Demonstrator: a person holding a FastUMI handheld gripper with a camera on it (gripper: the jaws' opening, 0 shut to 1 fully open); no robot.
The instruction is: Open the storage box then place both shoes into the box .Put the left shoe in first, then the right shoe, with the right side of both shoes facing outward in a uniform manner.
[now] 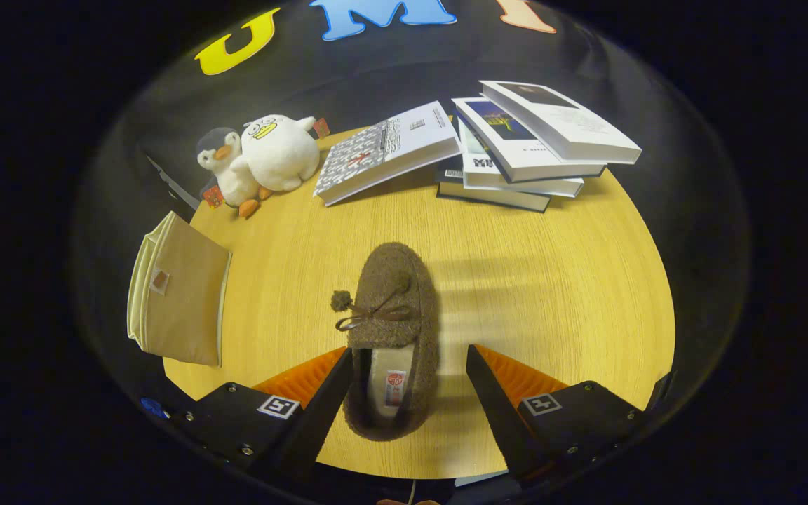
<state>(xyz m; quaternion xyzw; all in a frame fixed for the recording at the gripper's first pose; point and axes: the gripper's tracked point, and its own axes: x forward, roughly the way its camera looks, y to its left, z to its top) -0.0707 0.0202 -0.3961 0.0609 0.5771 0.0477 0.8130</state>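
Note:
A brown fuzzy slipper (393, 330) with a bow and pompom lies on the round wooden table (551, 294), toe pointing away from me. Its heel end sits between the fingers of my gripper (407, 368). The left finger (334, 393) is at the slipper's side; the right finger (488, 393) stands a gap away from it, so the gripper is open. A beige fabric storage box (179, 294) with its lid down rests at the table's left edge, to the left of the fingers.
Two plush toys, a grey penguin (225, 168) and a white duck (281, 151), sit at the far left of the table. An open book (386, 151) and a stack of books (530, 147) lie along the far side.

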